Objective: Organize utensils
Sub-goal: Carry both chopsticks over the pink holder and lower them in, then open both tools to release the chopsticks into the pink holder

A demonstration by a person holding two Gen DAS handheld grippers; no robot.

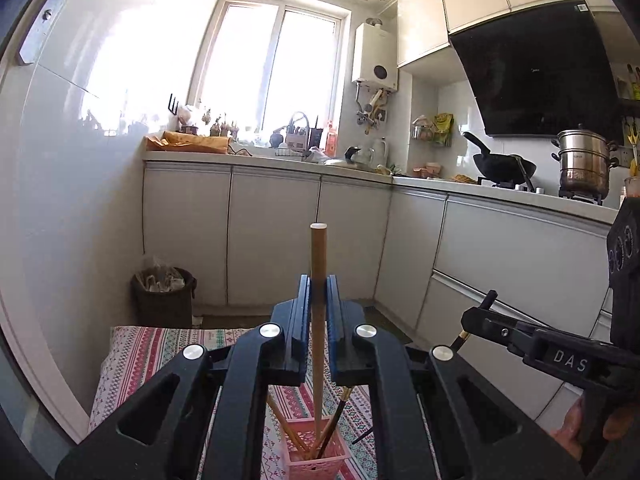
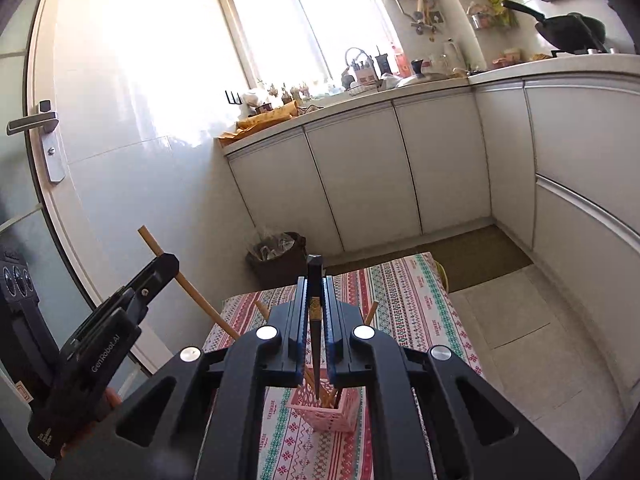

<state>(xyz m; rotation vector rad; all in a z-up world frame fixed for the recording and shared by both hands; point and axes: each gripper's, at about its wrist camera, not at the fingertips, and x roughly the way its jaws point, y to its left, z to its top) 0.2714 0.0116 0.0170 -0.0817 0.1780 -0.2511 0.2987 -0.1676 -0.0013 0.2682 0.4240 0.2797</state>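
My left gripper (image 1: 319,286) is shut on a light wooden chopstick (image 1: 318,264) held upright, its lower end inside the pink lattice basket (image 1: 314,460). The basket holds several more chopsticks. My right gripper (image 2: 316,286) is shut on a black chopstick (image 2: 314,280) with a gold band, its tip pointing down into the same pink basket (image 2: 326,416). The right gripper shows in the left wrist view (image 1: 478,312) at the right. The left gripper shows in the right wrist view (image 2: 160,268) at the left, with the wooden chopstick (image 2: 188,286) through it.
The basket stands on a small table with a patterned cloth (image 2: 404,300). A dark waste bin (image 1: 164,296) stands on the floor beyond it. White cabinets (image 1: 276,236) and a cluttered counter run along the back and right. A door with a handle (image 2: 36,122) is on the left.
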